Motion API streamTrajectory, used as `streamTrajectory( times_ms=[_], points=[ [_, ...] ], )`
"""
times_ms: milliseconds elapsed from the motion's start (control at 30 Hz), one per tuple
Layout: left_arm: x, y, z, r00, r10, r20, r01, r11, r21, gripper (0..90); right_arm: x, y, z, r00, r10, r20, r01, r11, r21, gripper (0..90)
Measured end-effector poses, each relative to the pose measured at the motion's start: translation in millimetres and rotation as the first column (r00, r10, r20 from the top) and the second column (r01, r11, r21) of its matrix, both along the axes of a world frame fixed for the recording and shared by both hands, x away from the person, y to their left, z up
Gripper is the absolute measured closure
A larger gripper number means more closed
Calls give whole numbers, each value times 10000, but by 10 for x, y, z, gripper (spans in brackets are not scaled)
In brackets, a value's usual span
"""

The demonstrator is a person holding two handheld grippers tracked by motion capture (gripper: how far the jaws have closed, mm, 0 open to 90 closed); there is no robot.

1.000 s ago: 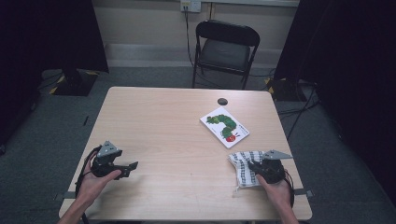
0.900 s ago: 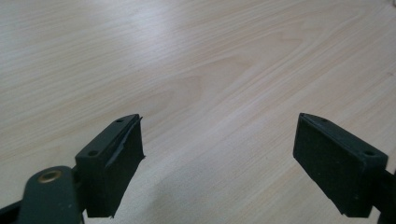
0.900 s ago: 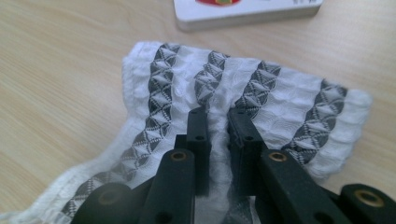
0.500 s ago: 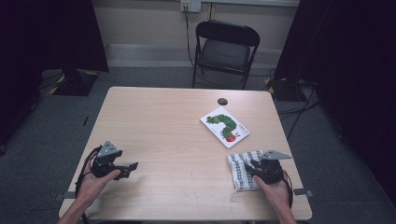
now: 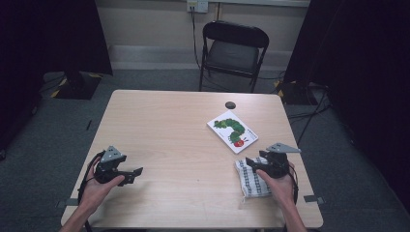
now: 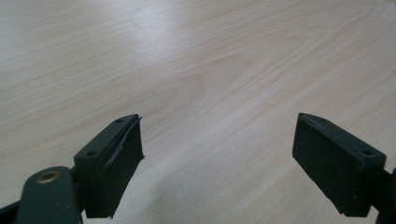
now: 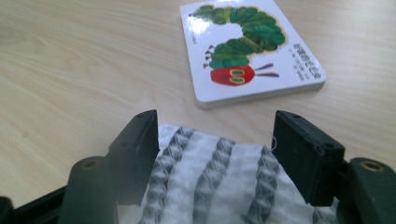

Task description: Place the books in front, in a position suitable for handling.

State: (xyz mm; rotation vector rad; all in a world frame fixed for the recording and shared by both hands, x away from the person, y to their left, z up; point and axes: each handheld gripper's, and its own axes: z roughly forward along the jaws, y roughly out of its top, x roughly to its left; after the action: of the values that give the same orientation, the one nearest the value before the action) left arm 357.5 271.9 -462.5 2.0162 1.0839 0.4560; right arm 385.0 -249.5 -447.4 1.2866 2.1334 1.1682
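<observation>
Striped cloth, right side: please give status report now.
Right tool jaws just opening, striped cloth loose between them on table. Left tool open, empty. Caterpillar book just beyond cloth.

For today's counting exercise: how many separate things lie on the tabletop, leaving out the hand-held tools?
3. A caterpillar picture book lies right of centre. A small dark round object sits near the far edge. A striped cloth lies at the near right, beside the person's hand. Nothing seems hidden.

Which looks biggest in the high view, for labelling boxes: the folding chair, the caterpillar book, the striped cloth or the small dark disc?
1. folding chair, though it stands farther off
2. caterpillar book and striped cloth: alike; the right gripper covers part of the cloth
3. small dark disc
</observation>
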Motion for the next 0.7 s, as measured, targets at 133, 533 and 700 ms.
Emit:
streamTrajectory(
  times_ms=[133, 533, 700],
  points=[
    [5, -4, -5, 10000, -42, -32, 42, 10000, 4, 158, 167, 78, 74, 10000, -50, 68, 49, 10000, 61, 283],
    [17, 5, -12, 10000, -52, -71, 51, 10000, -24, 158, 735, 347, 94, 9997, 190, -135, -193, 9995, -256, 230],
    [19, -1, -14, 10000, -56, -75, 56, 10000, 20, 158, 952, 368, 67, 9995, 299, -102, -304, 9980, -558, 207]
  ],
)
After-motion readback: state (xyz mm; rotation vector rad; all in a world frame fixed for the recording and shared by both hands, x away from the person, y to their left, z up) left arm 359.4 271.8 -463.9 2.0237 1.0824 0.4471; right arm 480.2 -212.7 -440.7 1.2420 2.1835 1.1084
